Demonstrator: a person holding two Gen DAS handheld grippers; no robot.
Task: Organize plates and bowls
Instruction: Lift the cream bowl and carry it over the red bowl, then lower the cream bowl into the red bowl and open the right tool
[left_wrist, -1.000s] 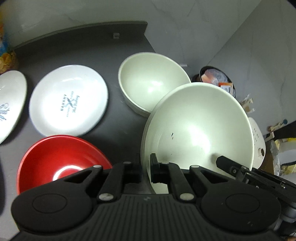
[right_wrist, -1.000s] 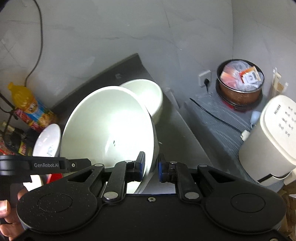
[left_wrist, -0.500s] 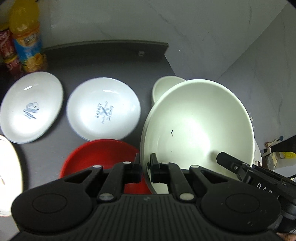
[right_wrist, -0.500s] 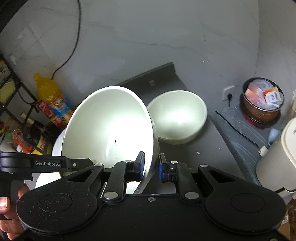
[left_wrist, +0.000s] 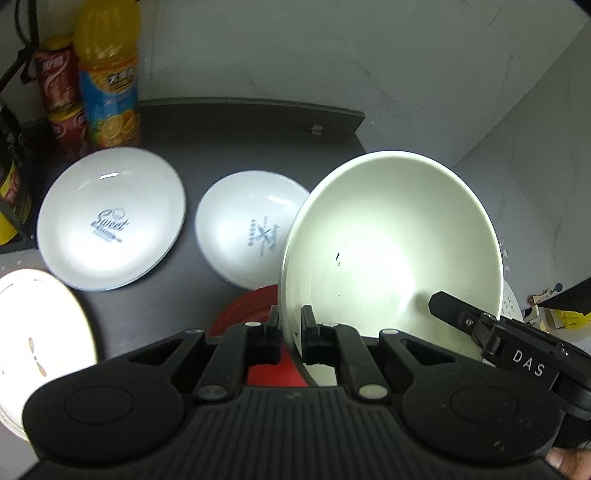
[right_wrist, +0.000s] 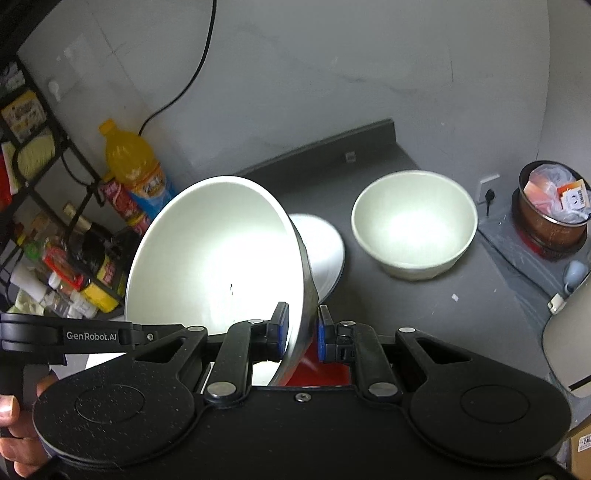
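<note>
Both grippers hold one large cream bowl (left_wrist: 391, 251) by its rim, lifted and tilted above the dark counter. My left gripper (left_wrist: 290, 336) is shut on its near rim. My right gripper (right_wrist: 301, 330) is shut on the opposite rim of the same bowl (right_wrist: 214, 254). Below it lies a red bowl (left_wrist: 255, 314), mostly hidden; it also shows in the right wrist view (right_wrist: 328, 367). A second cream bowl (right_wrist: 413, 225) stands on the counter to the right. Two white printed plates (left_wrist: 110, 218) (left_wrist: 251, 225) lie behind. A third white plate (left_wrist: 37, 343) lies at the left edge.
An orange juice bottle (left_wrist: 109, 74) and red cans (left_wrist: 59, 85) stand at the back left by the wall. A wire rack of bottles (right_wrist: 55, 240) is at the left. A pot with packets (right_wrist: 554, 210) and a white appliance (right_wrist: 569, 339) sit off the counter's right side.
The big cream bowl has been carried leftward and higher by both grippers, away from the second cream bowl; it now hangs over the red bowl. More plates and bottles came into view.
</note>
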